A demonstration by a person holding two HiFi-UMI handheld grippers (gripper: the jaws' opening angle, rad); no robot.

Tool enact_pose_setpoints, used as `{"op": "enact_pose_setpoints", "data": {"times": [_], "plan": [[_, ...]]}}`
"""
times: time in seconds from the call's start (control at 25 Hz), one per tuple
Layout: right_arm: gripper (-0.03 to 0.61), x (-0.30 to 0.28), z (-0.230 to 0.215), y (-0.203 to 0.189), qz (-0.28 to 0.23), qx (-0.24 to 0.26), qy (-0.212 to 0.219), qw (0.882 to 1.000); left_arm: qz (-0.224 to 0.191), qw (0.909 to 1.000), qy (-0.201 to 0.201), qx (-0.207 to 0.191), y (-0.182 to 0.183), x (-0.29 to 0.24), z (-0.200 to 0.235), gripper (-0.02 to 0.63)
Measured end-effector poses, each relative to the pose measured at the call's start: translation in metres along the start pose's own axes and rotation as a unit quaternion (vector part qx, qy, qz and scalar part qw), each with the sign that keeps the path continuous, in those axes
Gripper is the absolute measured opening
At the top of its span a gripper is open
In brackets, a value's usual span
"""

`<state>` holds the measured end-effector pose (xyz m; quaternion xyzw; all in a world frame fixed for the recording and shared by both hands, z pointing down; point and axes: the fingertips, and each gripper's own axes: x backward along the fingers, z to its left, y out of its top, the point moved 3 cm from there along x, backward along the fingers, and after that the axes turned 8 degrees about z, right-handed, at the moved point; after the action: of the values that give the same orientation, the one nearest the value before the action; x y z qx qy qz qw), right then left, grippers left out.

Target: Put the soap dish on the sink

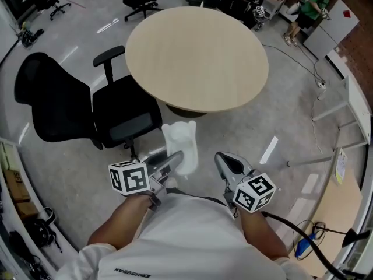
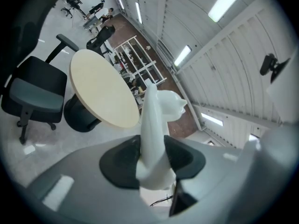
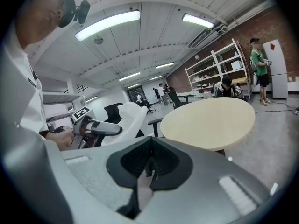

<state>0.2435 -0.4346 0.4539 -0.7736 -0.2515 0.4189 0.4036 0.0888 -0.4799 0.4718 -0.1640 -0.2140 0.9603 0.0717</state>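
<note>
The soap dish [image 1: 182, 143] is a white moulded piece, and my left gripper [image 1: 175, 160] is shut on its lower end and holds it out over the floor. In the left gripper view the soap dish [image 2: 157, 120] stands up between the two black pads of the left gripper [image 2: 154, 161], which press on both its sides. My right gripper [image 1: 225, 160] is beside it to the right, shut with nothing in it. In the right gripper view the right gripper [image 3: 149, 166] has its pads together, and the soap dish [image 3: 125, 119] shows at the left. No sink is in view.
A round beige table [image 1: 197, 57] stands just ahead, with a black office chair [image 1: 111, 112] at its left. A person [image 1: 315, 2] stands at the far right near a white cabinet. A cable [image 1: 303, 69] runs over the grey floor at the right.
</note>
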Motion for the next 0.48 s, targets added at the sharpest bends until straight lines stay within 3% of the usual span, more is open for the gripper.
{"op": "enact_pose_setpoints", "data": {"times": [0.48], "plan": [[0.002,-0.045,-0.026,0.029,-0.004,-0.013,-0.018,1.000,0.004,1.0000,0.007,0.003,0.060,-0.005,0.038,0.170]]}}
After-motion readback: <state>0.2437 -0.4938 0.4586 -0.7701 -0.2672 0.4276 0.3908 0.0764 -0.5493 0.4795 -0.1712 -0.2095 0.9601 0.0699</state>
